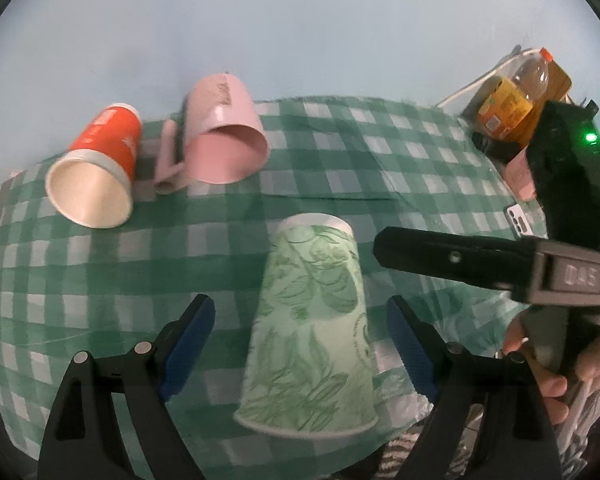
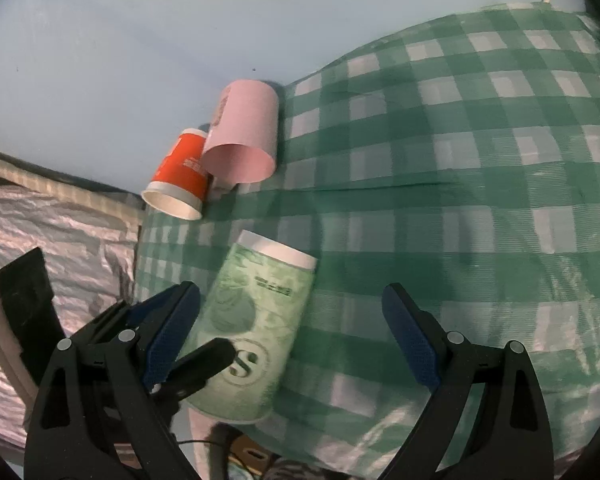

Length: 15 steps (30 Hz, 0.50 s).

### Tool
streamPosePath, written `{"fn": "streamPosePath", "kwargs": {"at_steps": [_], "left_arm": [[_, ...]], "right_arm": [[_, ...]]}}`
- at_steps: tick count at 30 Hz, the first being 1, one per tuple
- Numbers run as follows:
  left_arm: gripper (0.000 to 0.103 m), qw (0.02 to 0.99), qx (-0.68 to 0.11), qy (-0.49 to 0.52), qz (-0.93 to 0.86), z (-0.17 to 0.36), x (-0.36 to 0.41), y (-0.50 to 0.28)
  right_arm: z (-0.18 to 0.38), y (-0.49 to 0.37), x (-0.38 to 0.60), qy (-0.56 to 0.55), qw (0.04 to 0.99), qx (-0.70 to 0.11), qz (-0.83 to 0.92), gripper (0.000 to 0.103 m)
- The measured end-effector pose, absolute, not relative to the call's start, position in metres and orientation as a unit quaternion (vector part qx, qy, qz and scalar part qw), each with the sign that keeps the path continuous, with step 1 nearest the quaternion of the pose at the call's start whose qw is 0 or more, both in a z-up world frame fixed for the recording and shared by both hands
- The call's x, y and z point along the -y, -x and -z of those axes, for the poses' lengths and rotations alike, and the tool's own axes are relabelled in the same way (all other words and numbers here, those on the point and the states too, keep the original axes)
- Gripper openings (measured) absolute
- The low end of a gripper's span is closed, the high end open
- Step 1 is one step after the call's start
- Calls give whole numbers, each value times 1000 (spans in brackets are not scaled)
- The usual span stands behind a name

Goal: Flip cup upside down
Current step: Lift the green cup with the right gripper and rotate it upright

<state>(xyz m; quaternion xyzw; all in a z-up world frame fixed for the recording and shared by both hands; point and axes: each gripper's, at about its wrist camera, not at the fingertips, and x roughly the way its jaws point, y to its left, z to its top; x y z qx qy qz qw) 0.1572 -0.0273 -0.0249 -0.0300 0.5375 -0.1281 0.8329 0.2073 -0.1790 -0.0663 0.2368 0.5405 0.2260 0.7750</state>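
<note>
Left wrist view: green leaf-printed paper cup (image 1: 314,332) lying at worktop (image 1: 400,152) near edge, between released left tongs (image 1: 302,344); right tongs (image 2: 290,334) released too. Pre-grasp; next, clench and rotate.

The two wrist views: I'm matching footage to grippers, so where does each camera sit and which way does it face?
Left wrist: on the left gripper, facing the wall across the checked tablecloth; open blue-padded fingers flank the green cup; the right gripper and a hand show.
Right wrist: on the right gripper, facing leftward over the table; the left gripper's finger intrudes.
Shared: green cup, orange cup, pink mug.
</note>
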Motion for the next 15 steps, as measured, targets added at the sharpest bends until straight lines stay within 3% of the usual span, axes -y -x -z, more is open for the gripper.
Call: {"fn": "streamPosePath", "kwargs": {"at_steps": [15], "left_arm": [[89, 839, -531, 84, 84, 37, -38, -146]], "right_arm": [[98, -222, 127, -247, 733, -596, -215, 93]]}}
